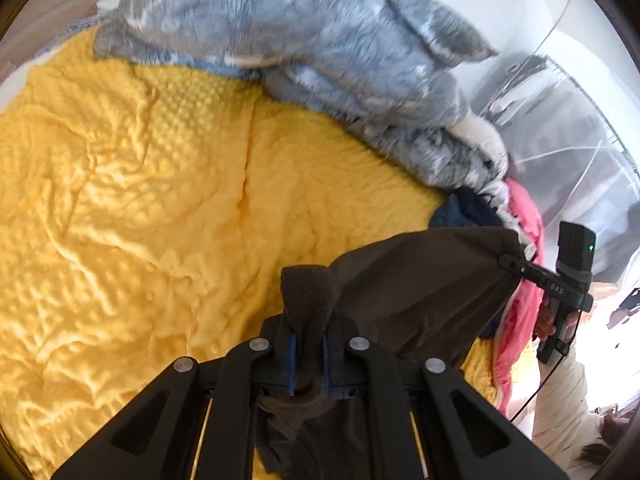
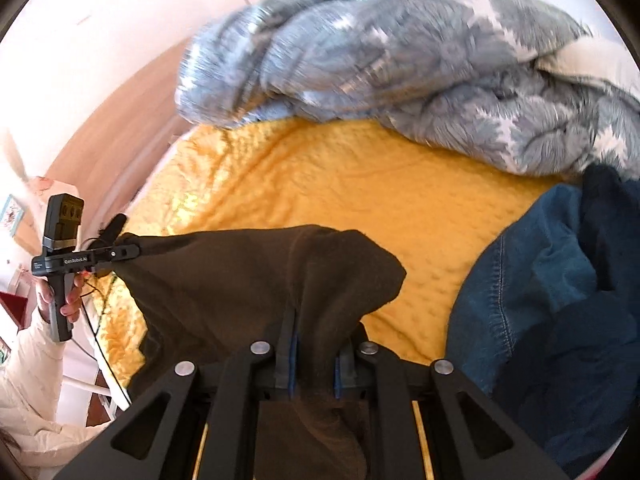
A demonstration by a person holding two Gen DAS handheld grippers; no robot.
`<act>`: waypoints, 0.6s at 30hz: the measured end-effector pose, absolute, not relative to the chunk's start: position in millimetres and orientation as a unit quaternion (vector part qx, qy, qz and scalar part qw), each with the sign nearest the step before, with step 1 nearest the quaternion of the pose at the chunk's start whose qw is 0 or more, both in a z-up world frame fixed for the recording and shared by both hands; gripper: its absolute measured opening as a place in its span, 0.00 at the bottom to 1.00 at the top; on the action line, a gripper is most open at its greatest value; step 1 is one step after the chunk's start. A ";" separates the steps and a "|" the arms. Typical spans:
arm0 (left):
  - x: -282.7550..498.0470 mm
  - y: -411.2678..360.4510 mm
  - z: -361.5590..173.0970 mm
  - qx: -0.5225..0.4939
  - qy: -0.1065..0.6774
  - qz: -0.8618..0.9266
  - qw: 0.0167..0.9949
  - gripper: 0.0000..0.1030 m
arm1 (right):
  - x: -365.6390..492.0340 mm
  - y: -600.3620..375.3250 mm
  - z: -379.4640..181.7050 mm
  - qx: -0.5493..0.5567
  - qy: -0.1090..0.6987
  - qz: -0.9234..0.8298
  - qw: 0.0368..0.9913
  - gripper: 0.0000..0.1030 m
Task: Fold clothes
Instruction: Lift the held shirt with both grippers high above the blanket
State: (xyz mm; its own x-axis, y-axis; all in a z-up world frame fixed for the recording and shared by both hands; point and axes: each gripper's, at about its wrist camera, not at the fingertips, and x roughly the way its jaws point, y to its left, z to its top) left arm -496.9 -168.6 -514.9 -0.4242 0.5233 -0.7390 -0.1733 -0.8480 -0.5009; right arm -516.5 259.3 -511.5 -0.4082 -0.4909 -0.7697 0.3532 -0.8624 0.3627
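Between the pads of the left gripper (image 1: 308, 344) a bunched corner of the dark brown garment (image 1: 420, 292) is clamped; the right gripper (image 2: 314, 354) pinches another corner the same way, so the cloth hangs stretched between them above the yellow bedspread (image 1: 140, 200). Broad open bedspread lies ahead. Blue denim (image 2: 540, 280) crowds the right edge; farther back sits a heaped grey-blue blanket (image 2: 400, 60).
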 end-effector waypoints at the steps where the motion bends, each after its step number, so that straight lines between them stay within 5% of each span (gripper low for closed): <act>1: -490.9 -171.4 -506.5 -0.482 -0.184 0.831 0.210 0.08 | -511.6 258.4 -504.4 0.474 -0.071 -0.840 0.255 0.12; 6: -458.0 -193.6 -456.2 -0.408 -0.221 0.863 0.199 0.08 | -487.8 254.3 -463.2 0.429 -0.071 -0.859 0.269 0.12; 18: -394.7 -282.8 -330.9 -0.266 -0.175 0.942 0.104 0.08 | -439.7 162.1 -350.0 0.299 -0.019 -0.886 0.355 0.12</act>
